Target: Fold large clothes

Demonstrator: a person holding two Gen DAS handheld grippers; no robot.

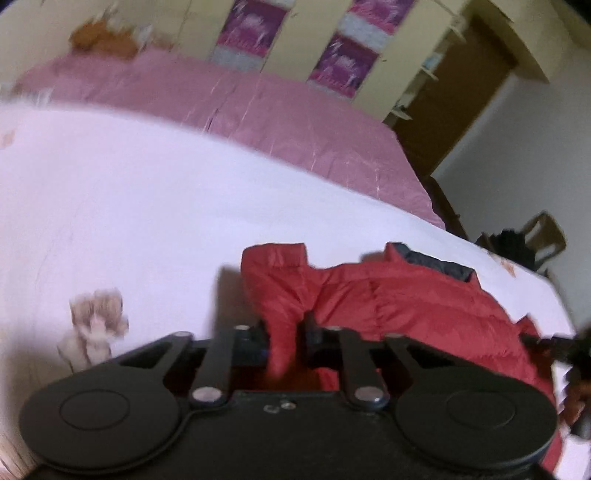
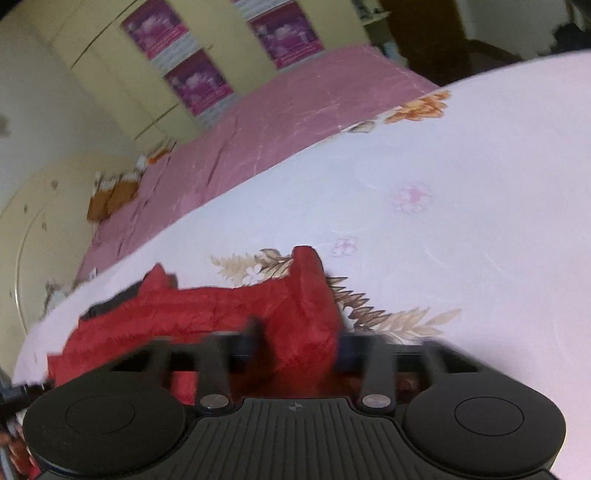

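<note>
A red quilted puffer jacket (image 1: 406,299) with a dark grey collar lining lies on a white floral bedsheet (image 1: 129,206). My left gripper (image 1: 284,332) is shut on a fold of the red jacket, which bulges up between its fingers. The jacket also shows in the right wrist view (image 2: 207,306). My right gripper (image 2: 299,339) is shut on another bunch of the red jacket, which stands up between its fingers. The right wrist view is blurred by motion.
A pink quilt (image 1: 258,110) covers the far part of the bed. Cream wardrobes with purple posters (image 1: 255,29) stand behind. A brown door (image 1: 461,92) and a wooden chair with dark clothes (image 1: 532,240) are at the right. The other gripper shows at the right edge (image 1: 569,350).
</note>
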